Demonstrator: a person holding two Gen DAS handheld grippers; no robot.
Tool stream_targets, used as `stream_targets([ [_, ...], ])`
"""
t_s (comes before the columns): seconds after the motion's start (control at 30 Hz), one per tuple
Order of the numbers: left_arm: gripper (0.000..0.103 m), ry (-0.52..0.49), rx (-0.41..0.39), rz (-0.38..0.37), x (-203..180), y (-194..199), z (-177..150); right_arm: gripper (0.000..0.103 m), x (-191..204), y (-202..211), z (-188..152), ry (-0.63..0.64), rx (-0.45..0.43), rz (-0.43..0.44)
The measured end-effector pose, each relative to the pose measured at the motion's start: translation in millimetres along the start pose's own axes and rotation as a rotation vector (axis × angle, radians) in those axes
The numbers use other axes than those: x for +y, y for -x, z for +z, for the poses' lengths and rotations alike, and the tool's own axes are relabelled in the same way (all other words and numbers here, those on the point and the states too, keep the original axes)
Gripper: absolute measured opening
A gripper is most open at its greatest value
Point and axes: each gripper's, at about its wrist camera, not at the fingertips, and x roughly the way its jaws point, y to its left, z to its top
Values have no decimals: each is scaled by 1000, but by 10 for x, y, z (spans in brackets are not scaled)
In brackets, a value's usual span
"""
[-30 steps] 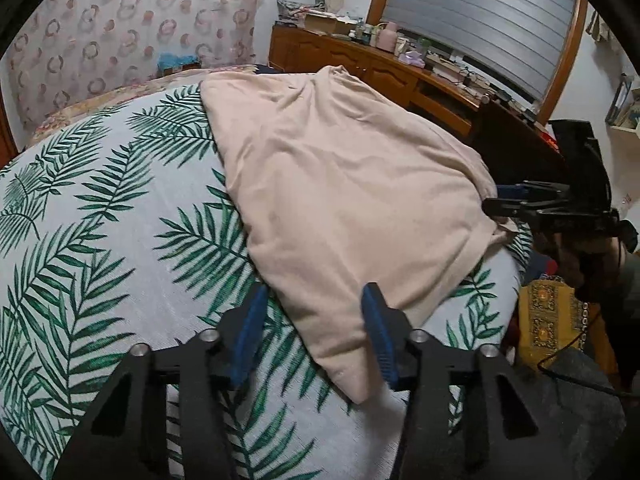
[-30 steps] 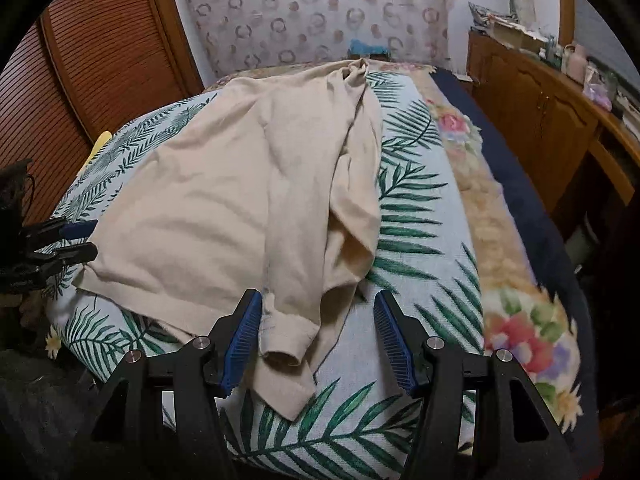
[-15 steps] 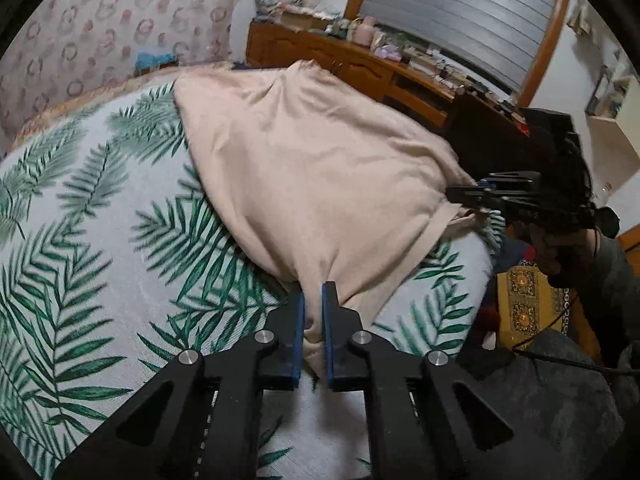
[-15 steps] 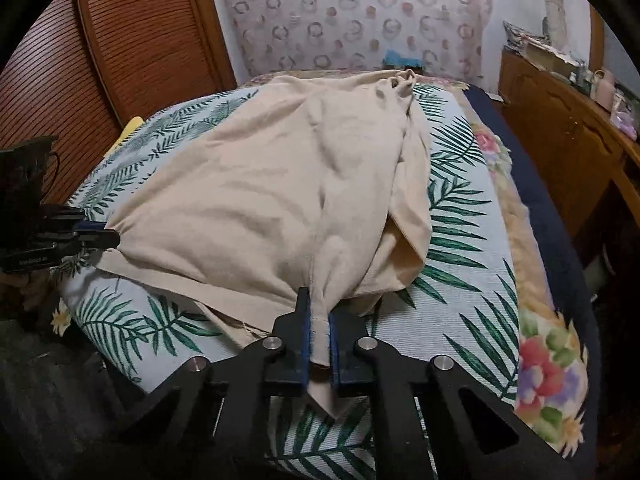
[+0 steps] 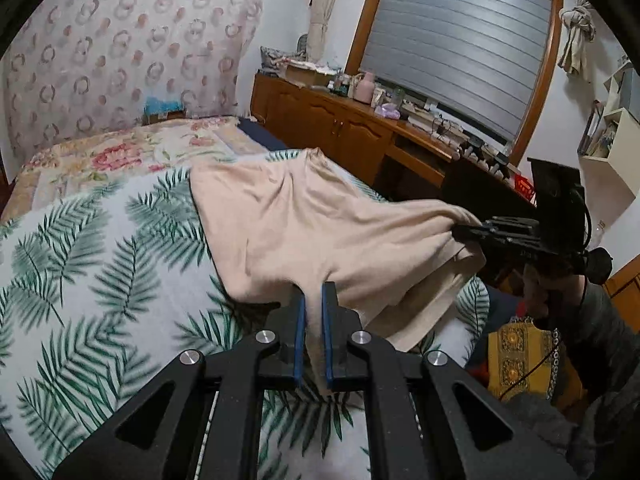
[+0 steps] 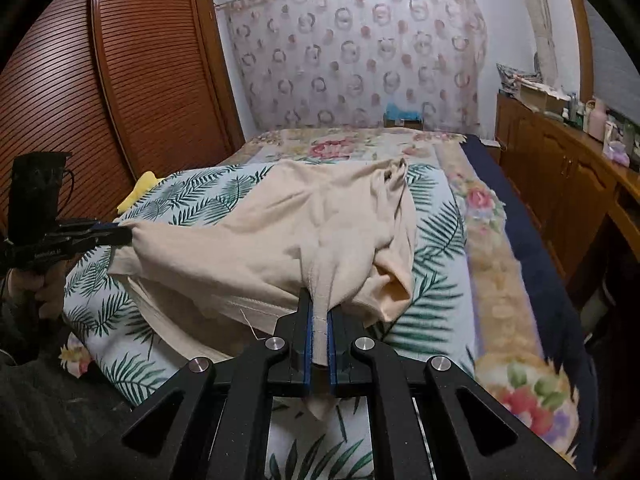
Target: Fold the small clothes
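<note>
Left wrist view: the left gripper point(image 5: 313, 320) is clamped tight on a pinch of the beige garment point(image 5: 320, 220), its blue pads point(image 5: 299, 340) nearly meeting with just cloth between them. The garment sits at the near edge of the bed point(image 5: 80, 264), on the palm-leaf cover, near hem lifted clear and the far end still lying flat. Off to the right the right gripper point(image 5: 466, 230) has the other near corner, but it's side-on and dark, so you can't really see the pads there. The hand behind it is mostly a blur.

Right wrist view: the right gripper point(image 6: 319, 328) is squeezed shut on a bunched fold of the garment point(image 6: 304, 232), a tail of it hanging below the fingers. A sleeve opening droops just right of the grip. The left gripper point(image 6: 124, 235) pulls its corner taut at the bed's point(image 6: 440, 240) left edge; the hand point(image 6: 36, 284) holding it is half cut off.
</note>
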Motion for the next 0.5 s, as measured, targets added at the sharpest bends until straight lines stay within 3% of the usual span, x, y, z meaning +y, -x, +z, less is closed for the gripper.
stream_targets([
  [0.27,8,-5,-88,62,318,-128,612,5,-24,-107,493,59,-85,-29],
  [0.5,8,30,-79,132,784,-601,1063,5,-297,-667,1024,86,-81,-45],
])
